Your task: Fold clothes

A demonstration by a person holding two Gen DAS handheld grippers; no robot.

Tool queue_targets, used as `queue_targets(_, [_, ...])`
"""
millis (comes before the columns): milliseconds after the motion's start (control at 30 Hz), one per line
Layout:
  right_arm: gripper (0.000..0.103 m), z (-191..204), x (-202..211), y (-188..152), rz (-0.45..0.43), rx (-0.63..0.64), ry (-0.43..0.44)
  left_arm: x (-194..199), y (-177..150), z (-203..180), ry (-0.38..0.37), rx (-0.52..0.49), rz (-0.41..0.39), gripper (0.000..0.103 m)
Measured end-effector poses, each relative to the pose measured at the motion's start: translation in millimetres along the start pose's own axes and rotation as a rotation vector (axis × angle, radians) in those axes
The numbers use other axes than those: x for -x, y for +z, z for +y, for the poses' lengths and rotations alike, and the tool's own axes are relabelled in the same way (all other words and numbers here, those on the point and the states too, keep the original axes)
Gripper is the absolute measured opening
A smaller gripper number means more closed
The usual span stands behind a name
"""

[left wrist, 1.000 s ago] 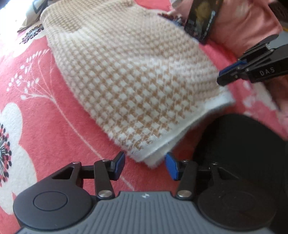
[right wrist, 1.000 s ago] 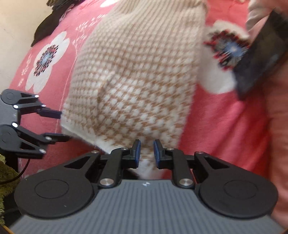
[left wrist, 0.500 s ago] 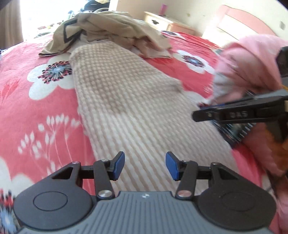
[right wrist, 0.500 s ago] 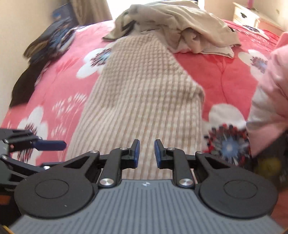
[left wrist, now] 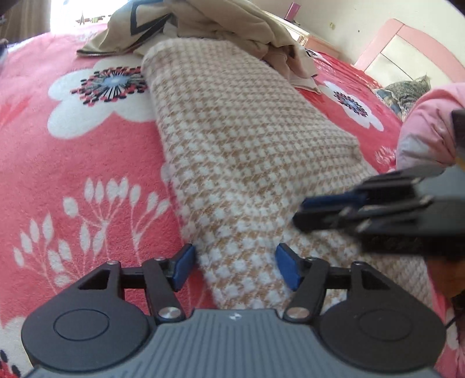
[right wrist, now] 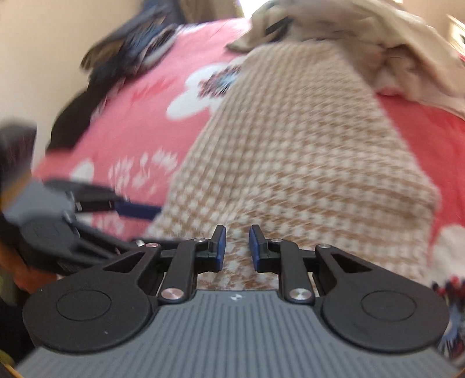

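Observation:
A long beige-and-white knit garment (left wrist: 247, 145) lies flat on the red floral bedspread (left wrist: 72, 162), running away toward a clothes pile. My left gripper (left wrist: 235, 269) hovers over its near left edge. Its jaws are opening, and the knit lies under the gap without being pinched. My right gripper (right wrist: 236, 247) stands over the knit garment (right wrist: 305, 162) near its middle, the jaws a narrow gap apart with nothing gripped. In the left wrist view the right gripper (left wrist: 302, 209) reaches in from the right. The left gripper (right wrist: 139, 209) shows blurred at the left of the right wrist view.
A heap of beige clothes (left wrist: 226, 26) lies at the garment's far end. A pink garment (left wrist: 427, 136) bulges at the right. Dark clothes (right wrist: 125, 52) lie by the wall on the left. A pink headboard (left wrist: 407, 49) stands far right.
Both views have swung from the garment's near hem to look along its length toward the pile. The left jaws have widened. The right jaws keep the same narrow gap.

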State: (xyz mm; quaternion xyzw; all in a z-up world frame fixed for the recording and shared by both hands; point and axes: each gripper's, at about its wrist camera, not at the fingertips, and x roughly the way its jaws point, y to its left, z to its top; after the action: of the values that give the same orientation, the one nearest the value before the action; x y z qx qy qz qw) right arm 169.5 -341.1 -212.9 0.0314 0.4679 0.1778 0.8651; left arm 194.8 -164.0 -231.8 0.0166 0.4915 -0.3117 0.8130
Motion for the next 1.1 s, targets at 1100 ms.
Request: queue_targets(1100, [0.026, -67.7, -38.4, 63.4, 0.006, -0.304, -0.005, -99.7, 184.6, 132.6, -0.221, 0.405, -0.081, 0.082])
